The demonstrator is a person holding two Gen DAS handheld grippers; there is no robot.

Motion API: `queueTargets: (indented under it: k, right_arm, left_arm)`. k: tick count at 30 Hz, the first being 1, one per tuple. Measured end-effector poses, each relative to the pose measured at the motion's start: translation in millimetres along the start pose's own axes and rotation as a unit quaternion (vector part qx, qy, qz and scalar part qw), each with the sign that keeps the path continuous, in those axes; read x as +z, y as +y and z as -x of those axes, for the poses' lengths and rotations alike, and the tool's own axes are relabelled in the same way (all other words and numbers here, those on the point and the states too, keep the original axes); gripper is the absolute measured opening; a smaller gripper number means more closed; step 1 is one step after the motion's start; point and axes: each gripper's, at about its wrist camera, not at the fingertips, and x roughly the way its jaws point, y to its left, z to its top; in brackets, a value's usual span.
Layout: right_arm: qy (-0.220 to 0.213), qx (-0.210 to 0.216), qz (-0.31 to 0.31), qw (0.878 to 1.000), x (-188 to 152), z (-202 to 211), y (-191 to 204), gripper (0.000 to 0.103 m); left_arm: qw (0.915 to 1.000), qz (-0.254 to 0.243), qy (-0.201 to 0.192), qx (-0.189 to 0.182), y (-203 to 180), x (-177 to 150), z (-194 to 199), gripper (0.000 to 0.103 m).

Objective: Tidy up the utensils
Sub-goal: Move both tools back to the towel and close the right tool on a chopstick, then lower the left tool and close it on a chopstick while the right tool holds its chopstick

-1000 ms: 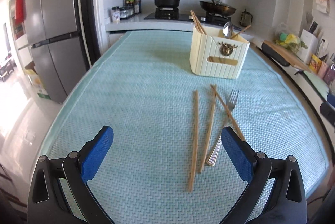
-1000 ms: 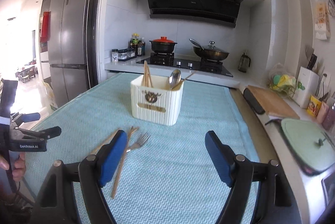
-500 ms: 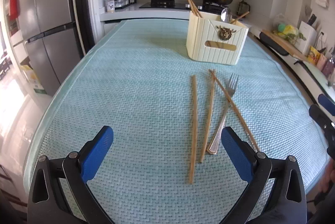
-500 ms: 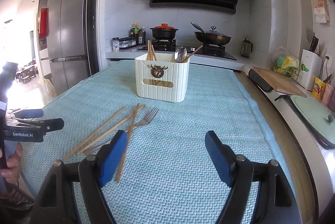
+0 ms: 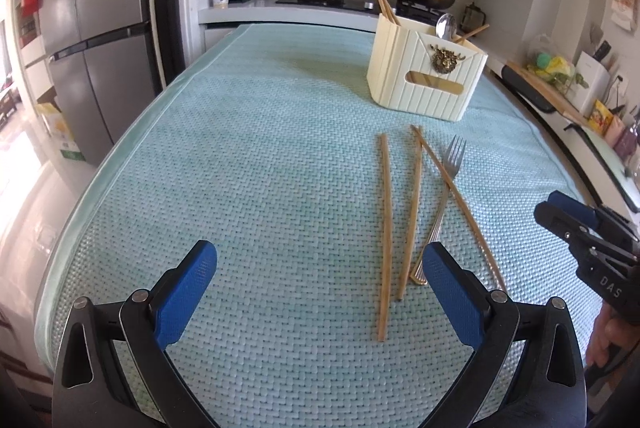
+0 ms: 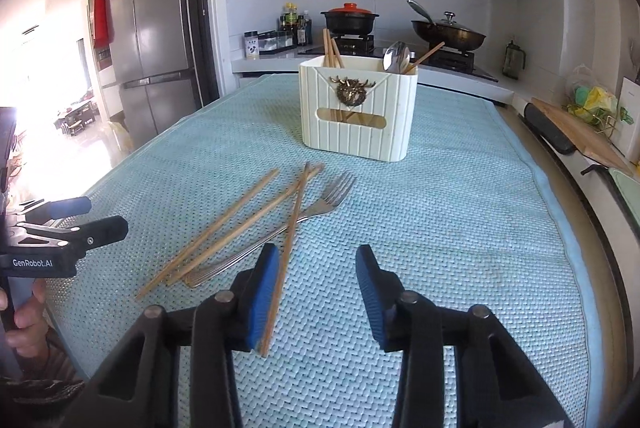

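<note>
Three wooden chopsticks point(image 5: 385, 228) and a silver fork point(image 5: 442, 199) lie loose on the light blue mat point(image 5: 260, 167). One chopstick crosses the fork. A cream utensil holder point(image 5: 426, 75) stands behind them with chopsticks and a spoon in it. My left gripper point(image 5: 320, 268) is open and empty, just short of the chopsticks' near ends. In the right wrist view the holder point(image 6: 358, 115), chopsticks point(image 6: 240, 224) and fork point(image 6: 280, 232) show too. My right gripper point(image 6: 318, 284) is open and empty. Its left finger sits beside the crossing chopstick point(image 6: 286, 252).
A stove with a red-lidded pot point(image 6: 349, 19) and a wok point(image 6: 448, 33) stands behind the table. A fridge point(image 5: 92, 39) is at left. A cutting board point(image 6: 580, 131) and a green lid lie on the counter at right. The mat edge runs close on the left.
My right gripper has moved forward and down toward the utensils and its jaws have narrowed. The left gripper has drifted slightly; its view shows the right gripper coming in at the right edge.
</note>
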Motion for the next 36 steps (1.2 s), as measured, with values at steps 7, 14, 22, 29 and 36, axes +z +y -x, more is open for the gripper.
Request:
queueTargets:
  k: [7,14,22,29,36]
  right_arm:
    - [0.035,0.034,0.001,0.999,12,-43,8,0.037]
    - [0.074,0.042,0.000,0.996,23,-87,11,0.028]
    - [0.109,0.025,0.010,0.994,26,-115,12,0.009]
    - [0.113,0.014,-0.011,0.993,16,-100,0,0.006]
    - [0.119,-0.024,-0.024,0.992,-10,-74,-29,0.007]
  left_arm:
    - [1.0000,0.007,0.005,0.004,5,-2,-1,0.102]
    - [0.9999,0.007,0.008,0.011,8,-3,-2,0.102]
    - [0.9996,0.010,0.020,0.016,10,-2,-10,0.102]
    - [0.9996,0.008,0.023,0.012,11,2,-16,0.102]
    - [0.9994,-0.013,0.032,-0.002,3,28,-40,0.102]
